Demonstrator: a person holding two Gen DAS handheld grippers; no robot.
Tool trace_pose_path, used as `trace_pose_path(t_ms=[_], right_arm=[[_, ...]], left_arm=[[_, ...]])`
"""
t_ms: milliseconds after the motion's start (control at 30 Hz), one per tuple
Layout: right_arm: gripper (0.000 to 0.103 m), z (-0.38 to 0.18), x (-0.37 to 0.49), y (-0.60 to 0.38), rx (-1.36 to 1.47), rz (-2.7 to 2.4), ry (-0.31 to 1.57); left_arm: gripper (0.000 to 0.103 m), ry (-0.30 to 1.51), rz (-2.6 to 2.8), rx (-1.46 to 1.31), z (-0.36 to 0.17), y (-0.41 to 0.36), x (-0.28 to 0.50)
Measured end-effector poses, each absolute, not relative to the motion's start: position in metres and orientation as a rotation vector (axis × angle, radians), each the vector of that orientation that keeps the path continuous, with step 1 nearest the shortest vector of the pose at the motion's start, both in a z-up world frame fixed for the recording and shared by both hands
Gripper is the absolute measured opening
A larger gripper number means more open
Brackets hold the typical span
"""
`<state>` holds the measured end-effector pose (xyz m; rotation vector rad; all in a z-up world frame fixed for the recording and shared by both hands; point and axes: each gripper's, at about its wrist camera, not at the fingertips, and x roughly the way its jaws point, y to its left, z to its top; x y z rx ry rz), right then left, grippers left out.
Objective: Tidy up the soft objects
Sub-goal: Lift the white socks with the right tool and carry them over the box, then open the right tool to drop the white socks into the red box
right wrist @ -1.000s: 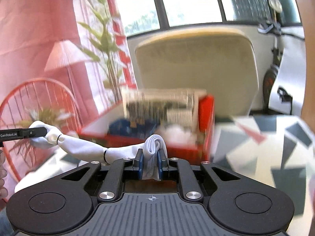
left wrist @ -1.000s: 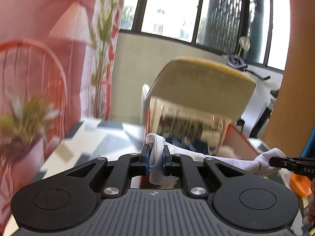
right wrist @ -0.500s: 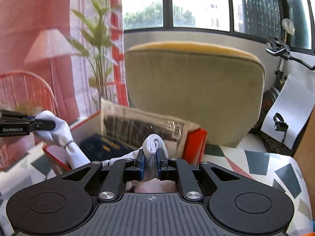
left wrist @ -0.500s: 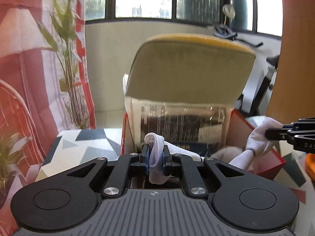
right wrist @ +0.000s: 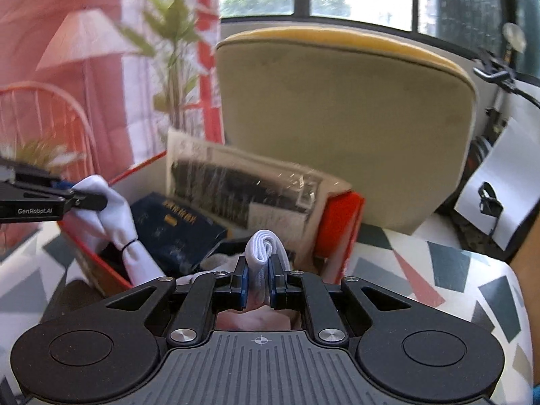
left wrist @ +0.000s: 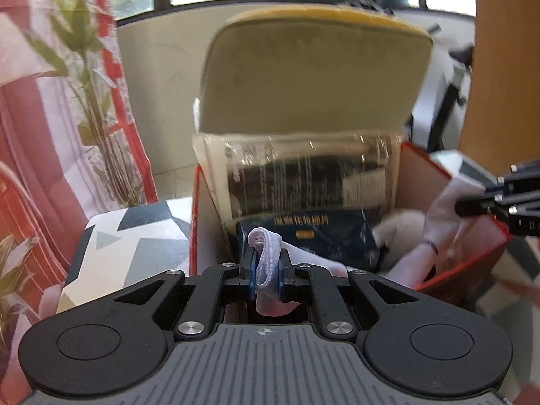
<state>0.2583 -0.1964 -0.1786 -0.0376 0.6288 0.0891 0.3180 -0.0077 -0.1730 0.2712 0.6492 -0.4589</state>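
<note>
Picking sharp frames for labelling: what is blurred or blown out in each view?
Left wrist view: plastic-wrapped package and right gripper motion-smeared, windows overexposed; white sock sharp. Right wrist view: green plant and wrapped package blurred, sky washed out.

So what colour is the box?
Red outside, pale inside: the box shows best in the right wrist view.

A home living room — armchair (right wrist: 344, 128), floor lamp (right wrist: 84, 44), houseplant (left wrist: 84, 77)
</note>
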Motion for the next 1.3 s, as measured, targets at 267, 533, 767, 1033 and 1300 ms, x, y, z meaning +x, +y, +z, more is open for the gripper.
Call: trace_pose_path(t_ms=[267, 533, 767, 1033, 1300], right_arm=[[0.011, -0.189, 0.279, -0.188, -0.051, 0.110, 0.727], [0.011, -0.201, 0.295, -0.184, -0.012, 0.124, 0.814], [0.010, -0.212, 0.310, -0.197, 0.136, 0.127, 0.881], [0.012, -0.214, 0.315, -0.191, 0.102, 0.092, 0.921], [0.046, -0.192, 0.290, -0.181, -0.010, 0.018, 0.776]], left_arm=[[0.013, 0.785, -0.512, 0.336, -0.186, -0.014, 0.338], [0.013, 0.850, -0.526, 0.304, -0.193, -0.019, 0.350], [0.014, 0.882, -0.532, 0.254, -0.197, -0.020, 0.356], [0.049, 0.851, -0.548, 0.211, -0.190, -0.019, 0.350], [0.092, 0.681, -0.561, 0.116, -0.158, -0.004, 0.324]])
